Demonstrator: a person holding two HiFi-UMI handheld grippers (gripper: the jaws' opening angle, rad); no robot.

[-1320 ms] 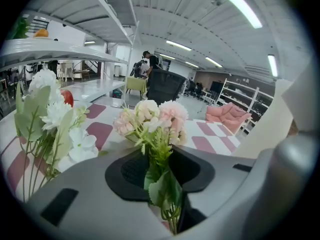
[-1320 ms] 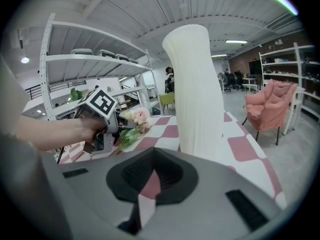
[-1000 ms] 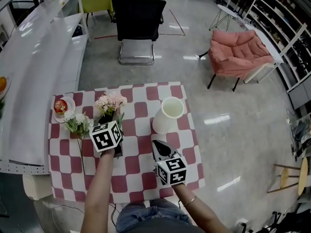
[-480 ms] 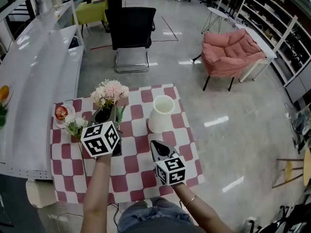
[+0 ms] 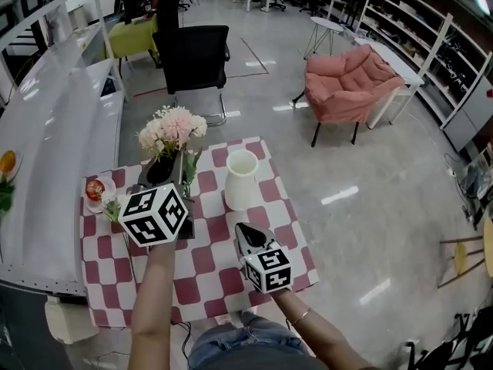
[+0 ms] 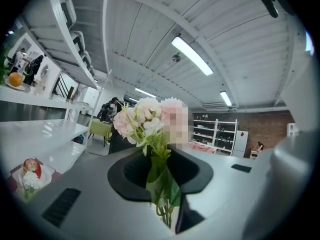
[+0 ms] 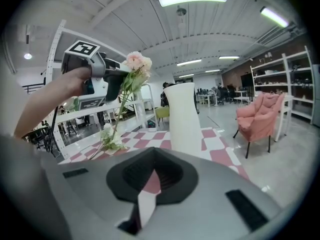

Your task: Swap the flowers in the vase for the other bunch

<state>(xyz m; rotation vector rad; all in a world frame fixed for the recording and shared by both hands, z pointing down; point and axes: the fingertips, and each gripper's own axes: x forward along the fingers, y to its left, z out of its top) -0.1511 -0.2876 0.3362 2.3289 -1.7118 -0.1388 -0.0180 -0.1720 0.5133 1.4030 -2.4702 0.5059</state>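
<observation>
Left tool [image 5: 168, 174] clamps the pale pink flower bunch [image 5: 171, 128] low on its stems: light, floppy, easily crushed, I judge.

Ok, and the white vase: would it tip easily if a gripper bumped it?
Probably fairly tippy: the white vase stands tall and slim on the checked cloth. Its mouth shows no stems, so it is likely light. The smooth sides may also slip in a grip.
</observation>
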